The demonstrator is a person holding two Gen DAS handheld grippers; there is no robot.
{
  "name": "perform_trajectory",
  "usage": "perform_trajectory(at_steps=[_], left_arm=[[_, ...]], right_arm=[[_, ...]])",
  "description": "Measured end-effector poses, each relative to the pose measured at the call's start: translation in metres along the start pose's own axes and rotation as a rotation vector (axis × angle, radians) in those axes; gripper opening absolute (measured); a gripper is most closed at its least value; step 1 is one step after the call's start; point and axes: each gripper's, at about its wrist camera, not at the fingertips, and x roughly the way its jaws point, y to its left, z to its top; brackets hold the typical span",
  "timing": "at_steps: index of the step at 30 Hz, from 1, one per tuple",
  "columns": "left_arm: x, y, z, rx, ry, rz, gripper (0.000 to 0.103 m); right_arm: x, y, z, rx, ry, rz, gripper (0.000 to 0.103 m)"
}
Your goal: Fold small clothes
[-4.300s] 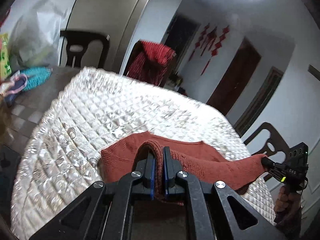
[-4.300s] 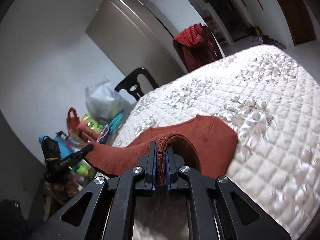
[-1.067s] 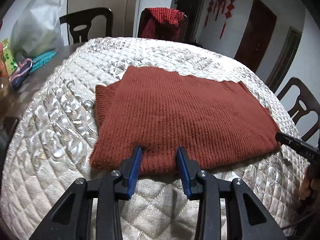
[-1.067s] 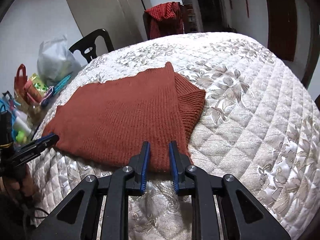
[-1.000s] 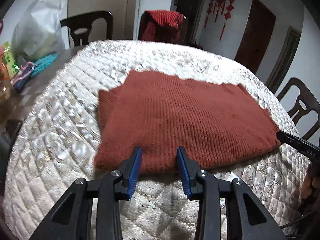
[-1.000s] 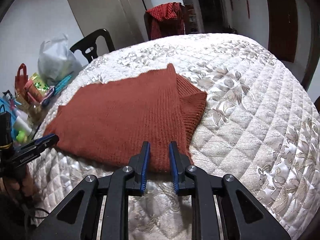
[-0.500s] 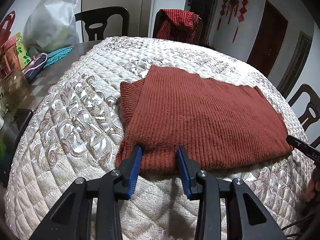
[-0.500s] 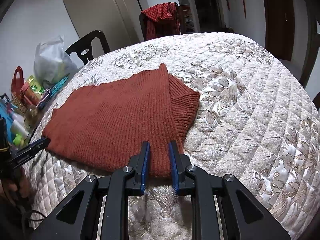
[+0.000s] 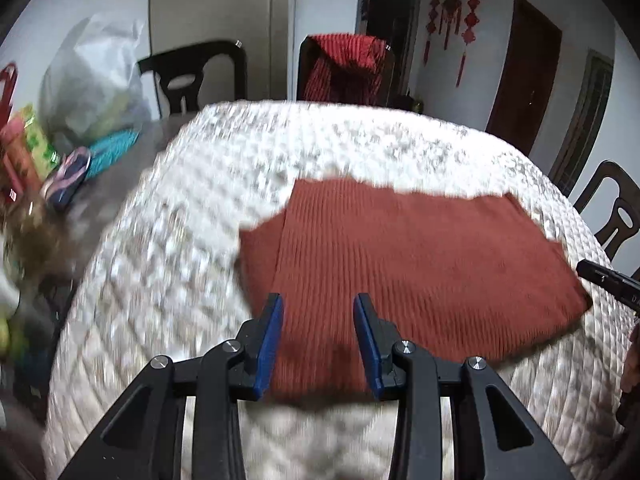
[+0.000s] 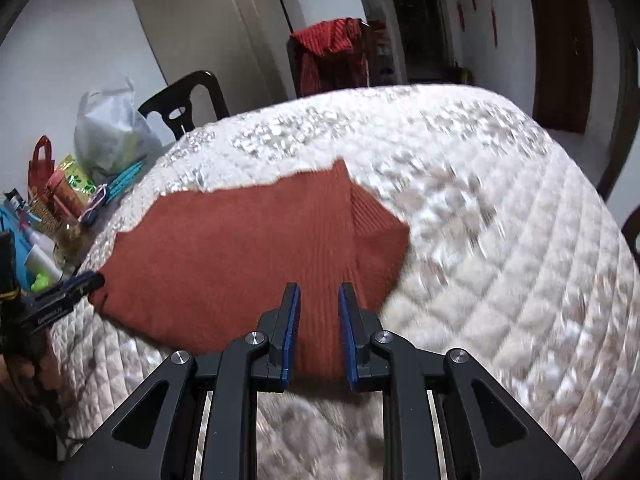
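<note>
**Item: rust knit garment, part-folded, on quilted surface**

Location: the rust-red knit garment (image 9: 420, 272) lies flat on the cream quilted surface (image 9: 168, 264), toward its near edge, well apart from the clutter of bags and packets (image 10: 68, 188) at 9 o'clock in the right wrist view.

Orientation: long axis runs 9 to 3 o'clock across both views. A ribbed flap (image 9: 260, 256) shows from under the top layer at one end, at 9 o'clock in the left view, and another (image 10: 376, 224) at 3 o'clock in the right view. The near long edge faces the tongs.

Tongs: left tongs (image 9: 318, 340) stand apart with the near hem seen between the blades, not pinched. Right tongs (image 10: 319, 332) are set narrower, likewise open over the hem, gripping nothing.

Step in hand: judged as between folds, one layer laid down and let go.

Next move calls for: probably a fresh pinch at each end, or on both near corners, then a carry-over along the long axis to halve the piece, keeping edges aligned.
</note>
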Motion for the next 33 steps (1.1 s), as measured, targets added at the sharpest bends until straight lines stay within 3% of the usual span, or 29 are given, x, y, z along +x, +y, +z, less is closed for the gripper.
perform_trajectory(at_steps=[5, 9, 14, 20, 23, 25, 33], left_arm=[[0.034, 0.004, 0.026, -0.019, 0.011, -0.019, 0.039], [0.058, 0.009, 0.019, -0.019, 0.068, 0.007, 0.042], [0.054, 0.016, 0.016, -0.044, 0.069, -0.011, 0.042], [0.051, 0.002, 0.036, 0.002, 0.039, -0.007, 0.041], [0.062, -0.005, 0.044, 0.031, 0.026, -0.013, 0.041], [0.075, -0.005, 0.043, 0.034, 0.061, -0.002, 0.041], [0.083, 0.001, 0.037, 0.038, 0.063, -0.005, 0.041]], right_arm=[[0.032, 0.001, 0.017, -0.004, 0.03, 0.008, 0.019], [0.048, -0.014, 0.017, 0.028, 0.053, -0.03, 0.016], [0.046, -0.029, 0.017, 0.074, 0.057, -0.041, 0.014], [0.04, -0.008, 0.037, 0.024, 0.017, -0.024, 0.014], [0.055, -0.006, 0.045, 0.001, 0.037, -0.03, 0.014], [0.071, -0.011, 0.045, 0.007, 0.08, -0.058, 0.014], [0.072, -0.026, 0.04, 0.04, 0.079, -0.057, 0.014]])
